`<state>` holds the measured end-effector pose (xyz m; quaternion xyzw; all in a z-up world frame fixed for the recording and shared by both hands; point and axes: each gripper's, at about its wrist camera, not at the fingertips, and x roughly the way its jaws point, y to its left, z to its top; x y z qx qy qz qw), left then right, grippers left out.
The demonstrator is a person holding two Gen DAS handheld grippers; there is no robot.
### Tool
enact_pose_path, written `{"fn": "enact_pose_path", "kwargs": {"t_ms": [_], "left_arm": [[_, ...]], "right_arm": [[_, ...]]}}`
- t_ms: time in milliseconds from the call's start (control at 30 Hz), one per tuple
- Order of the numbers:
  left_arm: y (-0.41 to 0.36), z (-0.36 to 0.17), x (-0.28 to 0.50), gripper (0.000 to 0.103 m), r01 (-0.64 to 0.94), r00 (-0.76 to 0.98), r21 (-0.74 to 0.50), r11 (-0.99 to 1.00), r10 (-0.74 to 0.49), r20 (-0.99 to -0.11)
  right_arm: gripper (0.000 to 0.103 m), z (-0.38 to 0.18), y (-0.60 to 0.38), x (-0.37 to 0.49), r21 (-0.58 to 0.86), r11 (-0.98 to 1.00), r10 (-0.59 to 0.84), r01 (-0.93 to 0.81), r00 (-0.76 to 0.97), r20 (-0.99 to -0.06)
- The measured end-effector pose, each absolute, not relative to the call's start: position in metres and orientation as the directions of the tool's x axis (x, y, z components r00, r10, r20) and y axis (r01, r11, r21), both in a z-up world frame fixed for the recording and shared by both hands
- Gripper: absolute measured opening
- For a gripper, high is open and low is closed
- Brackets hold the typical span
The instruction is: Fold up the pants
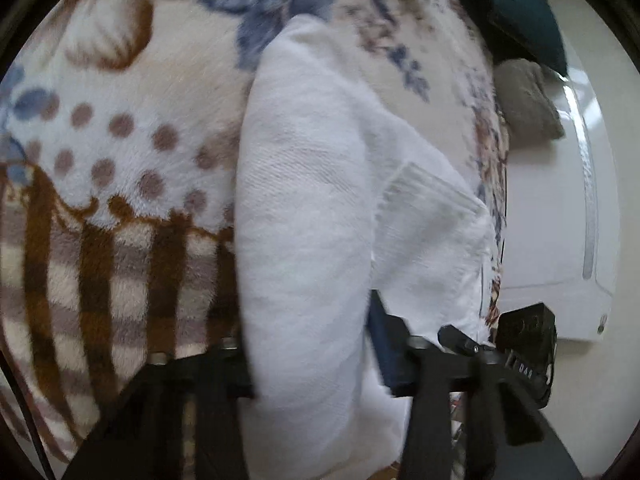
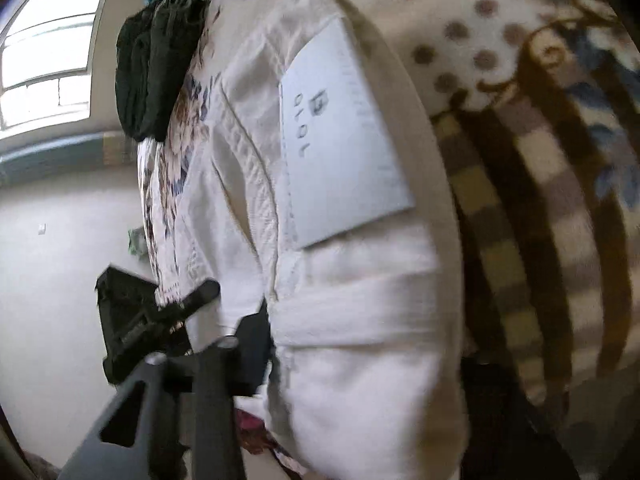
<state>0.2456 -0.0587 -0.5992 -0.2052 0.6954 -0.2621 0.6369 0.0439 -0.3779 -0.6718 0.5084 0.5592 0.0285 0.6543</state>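
Note:
The white pants lie on a patterned fleece blanket. In the left wrist view a folded leg with its ribbed cuff runs up from between my left gripper fingers, which are shut on the cloth. In the right wrist view the pants show the waist part with a white paper label on it. My right gripper is shut on the pants fabric; its right finger is hidden by cloth.
The blanket covers a bed. A dark folded garment lies at its edge, with a grey one and a teal one in the left view. Beyond the edge is pale floor and a window.

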Motion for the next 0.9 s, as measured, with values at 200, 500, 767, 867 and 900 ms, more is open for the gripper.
{"fn": "enact_pose_path", "kwargs": {"t_ms": [200,500,767,867,900], "left_arm": [[-0.054,-0.549,0.245,0.021,0.101,-0.051,-0.650,0.753,-0.649,-0.759],[-0.030,-0.467,0.294,0.021,0.160,0.019,-0.692,0.703,-0.704,-0.710],[-0.034,-0.393,0.409,0.021,0.225,0.144,-0.682,0.696,-0.716,-0.683],[-0.038,-0.374,0.474,0.021,0.240,0.192,-0.674,0.699,-0.715,-0.673],[-0.029,-0.371,0.488,0.021,0.243,0.199,-0.673,0.698,-0.715,-0.670]], "right_arm": [[0.031,-0.618,-0.366,0.056,0.675,0.526,0.550,0.517,0.399,-0.734],[0.030,-0.524,-0.338,0.111,0.705,0.548,0.528,0.450,0.468,-0.709],[0.030,-0.446,-0.342,0.234,0.749,0.562,0.507,0.351,0.569,-0.647],[0.030,-0.424,-0.347,0.303,0.755,0.580,0.505,0.306,0.593,-0.627],[0.030,-0.418,-0.349,0.329,0.758,0.584,0.506,0.290,0.600,-0.619]]}}
